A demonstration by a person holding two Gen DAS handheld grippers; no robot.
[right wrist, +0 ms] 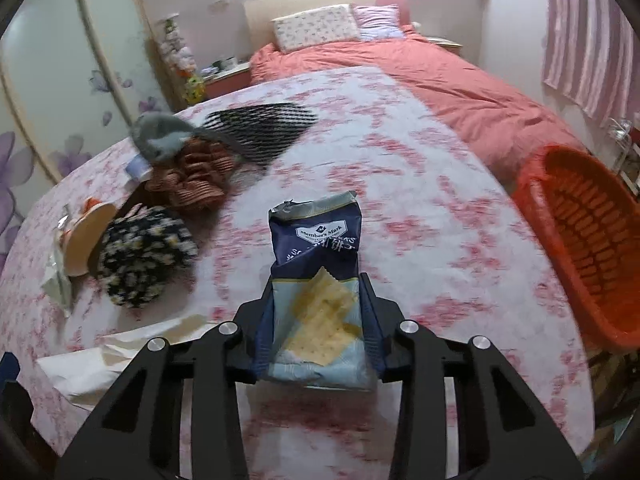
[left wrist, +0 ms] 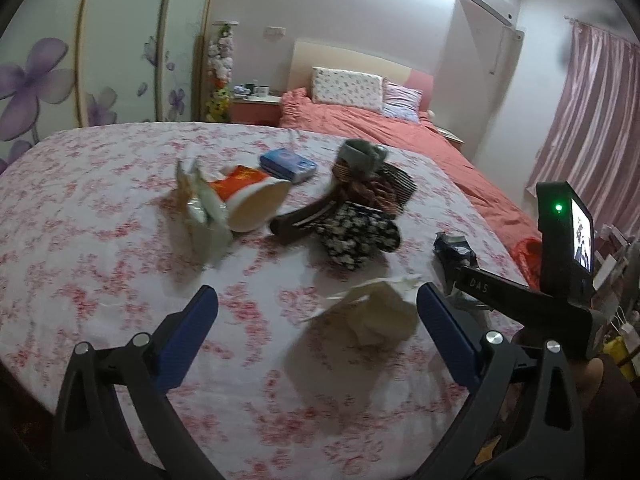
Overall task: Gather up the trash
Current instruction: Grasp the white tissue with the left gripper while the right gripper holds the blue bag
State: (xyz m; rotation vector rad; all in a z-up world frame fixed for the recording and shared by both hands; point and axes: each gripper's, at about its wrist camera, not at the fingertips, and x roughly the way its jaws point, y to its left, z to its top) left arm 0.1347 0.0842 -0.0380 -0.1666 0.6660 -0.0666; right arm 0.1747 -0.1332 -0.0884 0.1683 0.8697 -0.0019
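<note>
The orange slatted basket at the bed's right edge shows nothing inside. The right gripper is clamped on a glossy cracker packet; the left gripper's fingers stand apart beside crumpled white paper.

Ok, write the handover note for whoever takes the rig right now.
Right gripper: shut on the Member's Mark cracker wrapper, over the floral table cover.
Left gripper: open, empty, crumpled white paper between its fingers, not gripped.
Orange basket sits off the table's right edge; nothing visible inside it.
Left to do: drop the wrapper, likely there, then the paper, the tipped orange paper cup and the wrappers beside it.
</note>
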